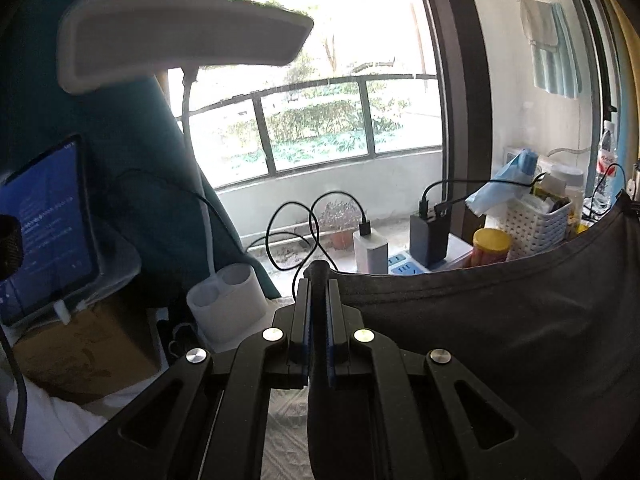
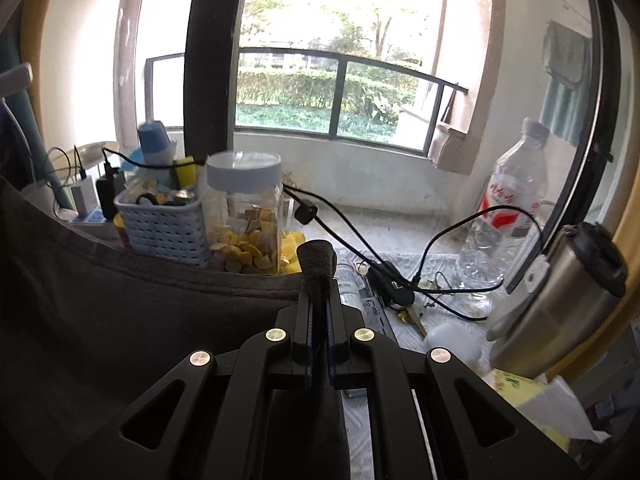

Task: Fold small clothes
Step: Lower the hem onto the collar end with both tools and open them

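Left wrist — hand-held gripper [image 1: 319,280] pinching garment [image 1: 500,340]

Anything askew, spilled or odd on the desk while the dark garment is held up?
Nothing spilled or damaged. Both grippers, left and right, are shut on the dark garment, stretched between them. The desk behind is crowded: loose cables trail past keys and a steel tumbler that looks tilted, perhaps only from lens distortion.

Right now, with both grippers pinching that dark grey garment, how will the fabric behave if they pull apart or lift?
Likely floppy: the dark grey garment sags in a curve between the left gripper and right gripper. Probably light, since two small corner pinches carry it. Its hanging edge could brush the lidded snack jar and white basket just behind.
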Demonstrator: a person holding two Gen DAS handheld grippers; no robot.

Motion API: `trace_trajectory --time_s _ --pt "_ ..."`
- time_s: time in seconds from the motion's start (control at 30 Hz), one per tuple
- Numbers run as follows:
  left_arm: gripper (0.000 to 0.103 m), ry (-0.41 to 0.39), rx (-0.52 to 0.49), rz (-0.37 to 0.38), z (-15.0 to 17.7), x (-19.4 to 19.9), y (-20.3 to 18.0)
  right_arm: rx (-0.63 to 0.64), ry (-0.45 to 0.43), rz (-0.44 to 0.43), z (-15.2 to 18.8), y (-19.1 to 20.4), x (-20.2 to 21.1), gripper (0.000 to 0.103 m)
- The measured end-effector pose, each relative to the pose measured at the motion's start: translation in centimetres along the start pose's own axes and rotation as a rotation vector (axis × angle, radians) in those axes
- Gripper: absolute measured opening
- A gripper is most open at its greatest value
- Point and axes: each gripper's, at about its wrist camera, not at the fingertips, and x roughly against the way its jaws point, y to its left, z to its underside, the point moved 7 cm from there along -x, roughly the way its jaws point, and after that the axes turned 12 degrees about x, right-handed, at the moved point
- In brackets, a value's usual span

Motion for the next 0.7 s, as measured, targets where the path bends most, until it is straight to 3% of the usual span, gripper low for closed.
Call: trace_trajectory --time_s 0.43,0.57,0.7 --pt "0.004 0.131 0.0 -0.062 4.0 -6.1 0.4 -0.02 0.127 0.001 3.5 -0.1 -5.8 0.007" --pt "0.004 0.163 -0.008 -0.085 4.8 -7.1 0.7 -0.021 0.151 0.047 3.9 -0.7 -5.7 0.028" --pt "0.004 0.192 -0.004 -0.105 5.3 -7.5 1.2 -0.045 0.155 0.076 4.3 -1.7 -4.9 0.036"
